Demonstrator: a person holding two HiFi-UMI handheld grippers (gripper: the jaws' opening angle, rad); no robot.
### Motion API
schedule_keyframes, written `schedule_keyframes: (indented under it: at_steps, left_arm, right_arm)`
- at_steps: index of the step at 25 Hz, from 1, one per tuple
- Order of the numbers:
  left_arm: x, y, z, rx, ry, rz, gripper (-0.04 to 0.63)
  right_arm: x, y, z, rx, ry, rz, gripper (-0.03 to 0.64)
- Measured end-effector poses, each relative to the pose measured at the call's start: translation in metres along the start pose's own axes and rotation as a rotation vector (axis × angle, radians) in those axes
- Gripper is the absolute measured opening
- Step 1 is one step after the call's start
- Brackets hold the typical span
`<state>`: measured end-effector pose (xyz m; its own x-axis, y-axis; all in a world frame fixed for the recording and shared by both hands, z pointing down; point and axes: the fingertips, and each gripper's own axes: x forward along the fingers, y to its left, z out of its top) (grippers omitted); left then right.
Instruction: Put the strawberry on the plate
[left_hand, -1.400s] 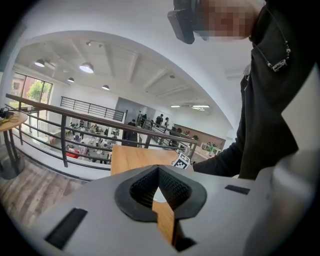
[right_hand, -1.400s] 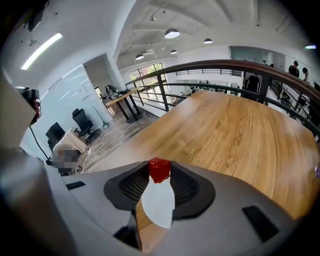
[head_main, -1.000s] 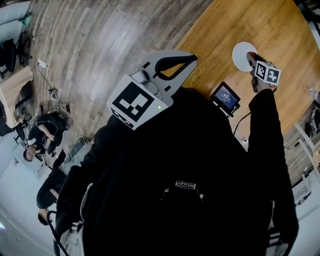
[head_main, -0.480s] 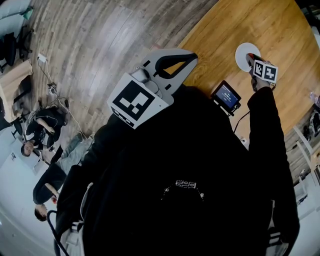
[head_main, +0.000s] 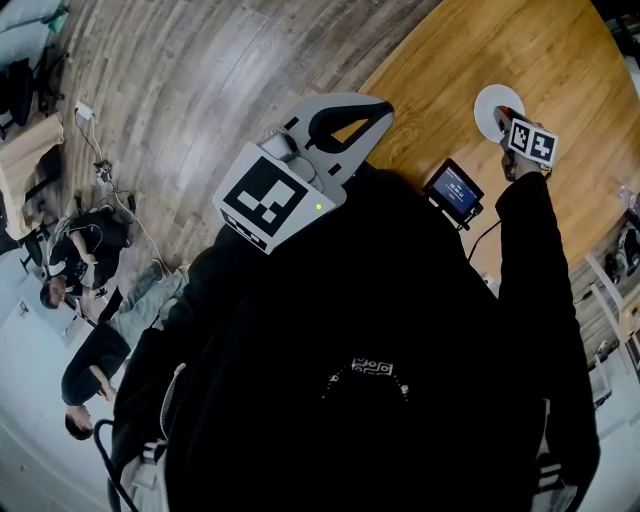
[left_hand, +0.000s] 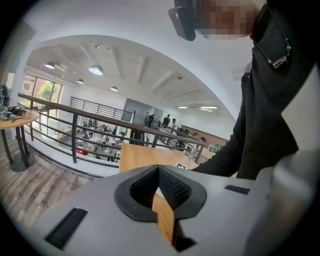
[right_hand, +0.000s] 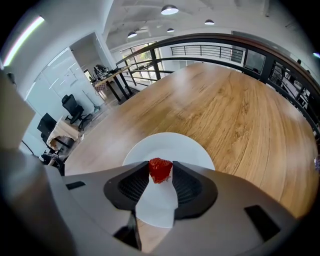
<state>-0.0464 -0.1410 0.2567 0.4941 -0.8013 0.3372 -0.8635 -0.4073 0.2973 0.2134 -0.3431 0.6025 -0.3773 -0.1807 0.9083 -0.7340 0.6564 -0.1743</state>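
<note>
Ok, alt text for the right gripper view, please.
The right tool grips a red strawberry between its tips, over a white plate. The plate sits on a wooden table edged by a dark railing.

- The right gripper (right_hand: 160, 170) has been tilted further down. The plate (right_hand: 170, 145), seen before only in part below the jaws, is now seen whole on the table (right_hand: 240, 115), behind the held strawberry (right_hand: 160, 171).
- The left gripper view has been turned a little: the railing (left_hand: 75, 122) and the round side table (left_hand: 17, 117) are seen more fully.
</note>
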Motion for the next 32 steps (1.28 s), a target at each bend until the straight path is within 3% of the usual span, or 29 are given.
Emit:
schedule_keyframes:
  at_steps: [5,11,18,21,25,27,32]
  left_arm:
    - [0.001,0.001,-0.005,-0.026,-0.011,-0.015,-0.002]
    - [0.003,0.005,-0.006,-0.057,-0.035,-0.031,-0.002]
    - [0.012,0.011,-0.001,-0.058,-0.047,-0.078,-0.002]
    - [0.034,0.023,-0.015,-0.028,-0.029,-0.116,-0.002]
    - [0.054,0.021,-0.004,-0.012,-0.022,-0.180,-0.002]
    - [0.072,0.023,-0.004,-0.005,-0.015,-0.210,-0.002]
    - [0.111,0.030,0.002,0.040,0.000,-0.331,-0.002]
  right_arm:
    - [0.005,-0.003,-0.004,0.032,-0.031,0.026,0.145]
    - [0.007,-0.005,-0.007,0.073,-0.057,0.049,0.230]
    - [0.006,-0.002,-0.010,0.016,-0.063,0.006,0.233]
    - [0.019,-0.018,-0.016,0.051,-0.081,-0.029,0.229]
    - [-0.007,-0.036,-0.021,0.114,-0.127,-0.070,0.219]
    - [-0.015,-0.048,-0.024,0.150,-0.160,-0.091,0.200]
    - [-0.045,-0.043,-0.012,0.222,-0.317,-0.088,0.061]
